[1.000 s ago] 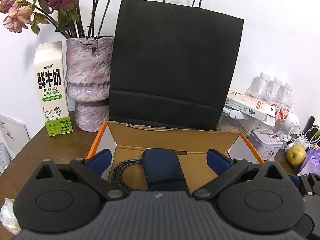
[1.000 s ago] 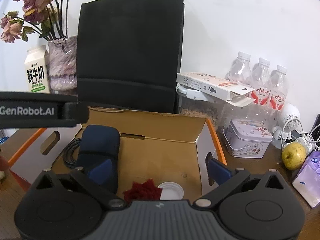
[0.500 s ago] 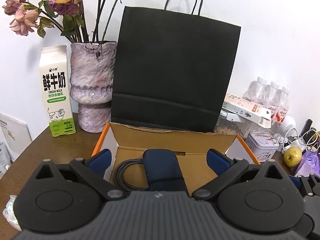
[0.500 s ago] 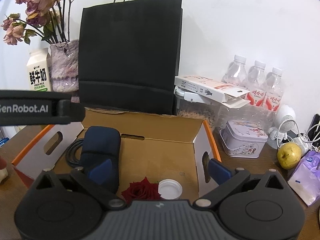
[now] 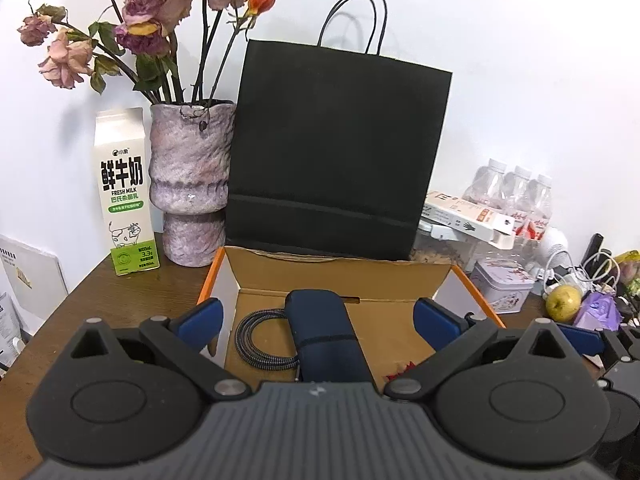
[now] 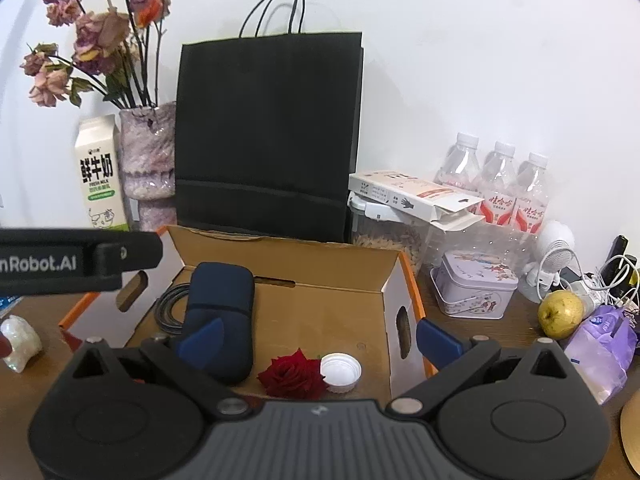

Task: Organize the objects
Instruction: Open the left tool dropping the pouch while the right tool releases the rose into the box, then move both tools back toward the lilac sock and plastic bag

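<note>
White wall backs a brown wooden worktop (image 5: 132, 292) crowded along its far edge: a milk carton (image 5: 125, 191) and a vase of dried roses (image 5: 191, 184) at the left of the frame, a tall black paper bag (image 5: 336, 148) in the centre, and water bottles (image 6: 496, 182), a tin (image 6: 474, 289) and a yellow apple (image 6: 560, 314) at the right. An open cardboard box (image 5: 340, 276) sits just in front of the bag, centre frame, holding a navy case (image 5: 326, 336) with a coiled cable (image 5: 260, 338) beside it.

Both the left hand-held gripper (image 5: 318, 318) and the right hand-held gripper (image 6: 318, 338) hang over the box with fingers spread apart, holding nothing.

Only the right wrist view shows clearly a red rose (image 6: 292, 374) and a white cap (image 6: 341, 372), touching, on the box floor. The left view catches just a red sliver there.
</note>
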A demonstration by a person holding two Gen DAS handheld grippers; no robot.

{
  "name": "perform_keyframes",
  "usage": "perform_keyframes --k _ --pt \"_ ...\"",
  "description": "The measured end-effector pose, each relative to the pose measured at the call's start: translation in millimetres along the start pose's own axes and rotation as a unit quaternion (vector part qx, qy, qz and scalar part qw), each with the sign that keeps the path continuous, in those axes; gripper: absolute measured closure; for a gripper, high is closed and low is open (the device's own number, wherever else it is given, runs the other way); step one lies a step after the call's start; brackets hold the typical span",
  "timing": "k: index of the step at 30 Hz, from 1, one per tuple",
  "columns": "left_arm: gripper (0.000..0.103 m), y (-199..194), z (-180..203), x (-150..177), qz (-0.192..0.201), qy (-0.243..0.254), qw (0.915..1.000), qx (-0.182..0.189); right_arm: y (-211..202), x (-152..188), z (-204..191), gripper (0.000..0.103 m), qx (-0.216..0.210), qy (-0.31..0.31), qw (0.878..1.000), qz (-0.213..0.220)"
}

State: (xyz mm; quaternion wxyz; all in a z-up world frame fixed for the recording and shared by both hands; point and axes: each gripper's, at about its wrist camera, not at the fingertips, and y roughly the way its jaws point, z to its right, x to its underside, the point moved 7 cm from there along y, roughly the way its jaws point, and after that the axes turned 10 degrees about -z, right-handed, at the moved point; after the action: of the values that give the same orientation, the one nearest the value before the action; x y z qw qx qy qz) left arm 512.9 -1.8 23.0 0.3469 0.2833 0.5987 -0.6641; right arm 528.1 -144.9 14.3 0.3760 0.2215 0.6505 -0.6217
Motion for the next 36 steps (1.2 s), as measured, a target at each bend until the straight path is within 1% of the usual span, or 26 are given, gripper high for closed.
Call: perform_keyframes --k 11,18,34,36 --pt "0.0 -34 -4 17 0.007 0.008 0.9999 0.009 -37 14 -2 0.0 -0.001 0.004 1.0 0.014" --pt "0.0 -57 -10 32 0.01 0.008 0.9999 0.009 -65 29 -5 0.0 -0.001 0.004 1.0 0.024" --pt "0.0 -108 -19 80 0.003 0.012 0.9999 -0.001 -121 90 -22 0.0 -0.017 -0.005 0.999 0.037" --pt "0.0 -117 -20 87 0.006 0.01 0.9999 0.001 -128 98 -22 0.0 -0.018 -0.005 0.999 0.038"
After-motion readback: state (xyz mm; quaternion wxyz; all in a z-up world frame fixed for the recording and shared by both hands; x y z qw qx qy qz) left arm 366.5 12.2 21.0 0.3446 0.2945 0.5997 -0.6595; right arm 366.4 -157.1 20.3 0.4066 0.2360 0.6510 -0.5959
